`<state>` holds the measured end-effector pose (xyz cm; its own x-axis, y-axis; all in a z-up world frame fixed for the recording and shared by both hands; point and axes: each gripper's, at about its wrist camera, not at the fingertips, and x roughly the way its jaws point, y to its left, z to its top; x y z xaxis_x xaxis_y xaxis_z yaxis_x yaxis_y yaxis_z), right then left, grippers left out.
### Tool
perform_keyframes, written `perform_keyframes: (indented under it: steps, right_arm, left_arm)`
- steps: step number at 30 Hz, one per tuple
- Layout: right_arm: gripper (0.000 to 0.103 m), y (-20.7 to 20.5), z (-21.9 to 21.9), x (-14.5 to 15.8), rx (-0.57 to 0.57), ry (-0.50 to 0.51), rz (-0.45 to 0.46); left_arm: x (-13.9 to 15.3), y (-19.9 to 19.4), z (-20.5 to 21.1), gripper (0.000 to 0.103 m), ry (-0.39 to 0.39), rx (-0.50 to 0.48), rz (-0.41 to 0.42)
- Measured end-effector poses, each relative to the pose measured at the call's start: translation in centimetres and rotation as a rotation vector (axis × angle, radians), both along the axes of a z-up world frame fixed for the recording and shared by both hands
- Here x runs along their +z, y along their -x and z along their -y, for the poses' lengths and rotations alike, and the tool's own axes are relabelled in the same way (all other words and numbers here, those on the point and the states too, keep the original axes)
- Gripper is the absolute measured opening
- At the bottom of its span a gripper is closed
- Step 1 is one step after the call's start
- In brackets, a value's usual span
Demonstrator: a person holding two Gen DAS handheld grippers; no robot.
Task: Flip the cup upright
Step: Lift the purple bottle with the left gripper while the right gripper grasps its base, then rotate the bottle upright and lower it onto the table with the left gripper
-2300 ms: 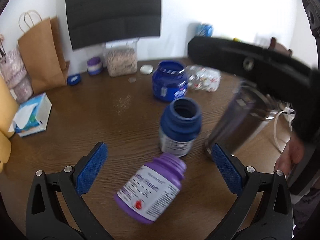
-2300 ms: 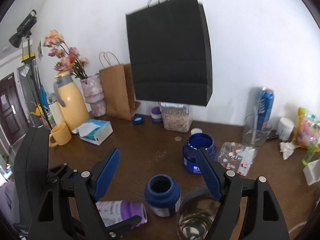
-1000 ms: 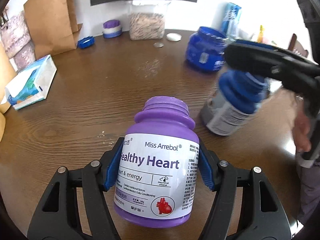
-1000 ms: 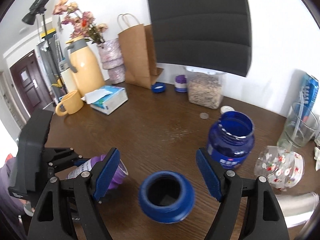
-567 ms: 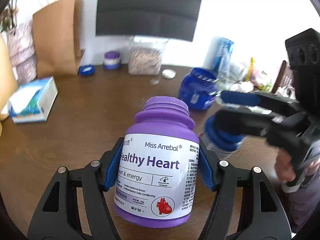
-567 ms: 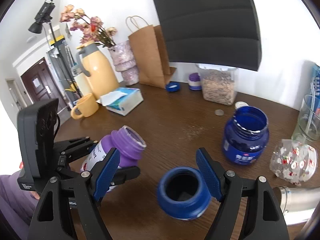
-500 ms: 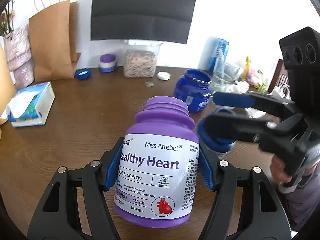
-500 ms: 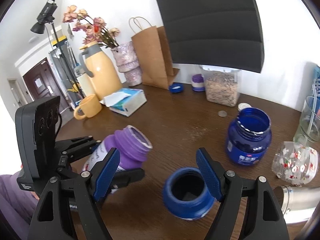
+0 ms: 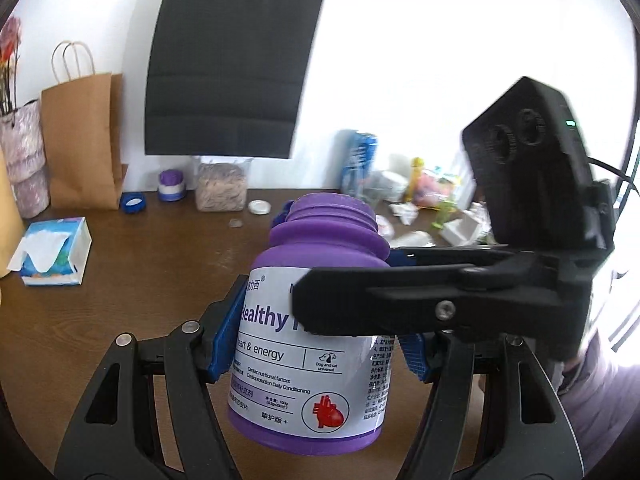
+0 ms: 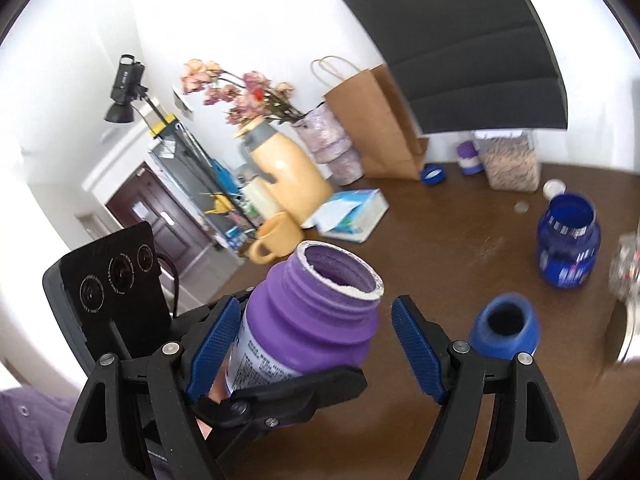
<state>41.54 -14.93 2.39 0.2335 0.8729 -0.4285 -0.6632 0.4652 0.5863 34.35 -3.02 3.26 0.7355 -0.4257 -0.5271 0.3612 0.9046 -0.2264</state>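
Note:
A purple "Healthy Heart" bottle [image 9: 320, 248] with no lid is held upright above the wooden table [image 9: 140, 280], and my left gripper [image 9: 320, 340] is shut on its labelled body. In the right wrist view the bottle's open mouth [image 10: 340, 268] points up and slightly away. My right gripper [image 10: 314, 344] is open and straddles the bottle's neck; its left pad is close to the bottle and its right pad stands apart. One black finger [image 9: 400, 300] of the right gripper crosses the label. A shiny tumbler [image 10: 628, 332] shows blurred at the right edge; I cannot tell its posture.
A small open blue bottle [image 10: 504, 332] and a larger blue jar [image 10: 568, 240] stand to the right. A yellow mug [image 10: 276, 240], a yellow flask [image 10: 284, 176], a tissue box [image 9: 52, 252], a brown paper bag [image 9: 80, 140] and an oat container [image 9: 222, 188] line the back.
My left gripper closed on the lying purple bottle, lifted it and turned it upright. The right gripper left the small blue bottle and swung left around the purple bottle's neck.

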Motion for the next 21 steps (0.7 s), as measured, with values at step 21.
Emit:
perform_keyframes:
  steps: [21]
  right_arm:
    - [0.069,18.4,-3.9,-7.6,-0.086,0.176,-0.069]
  left_arm:
    - [-9.0,15.9,-2.9,0.082,-0.01,-0.021,-0.241]
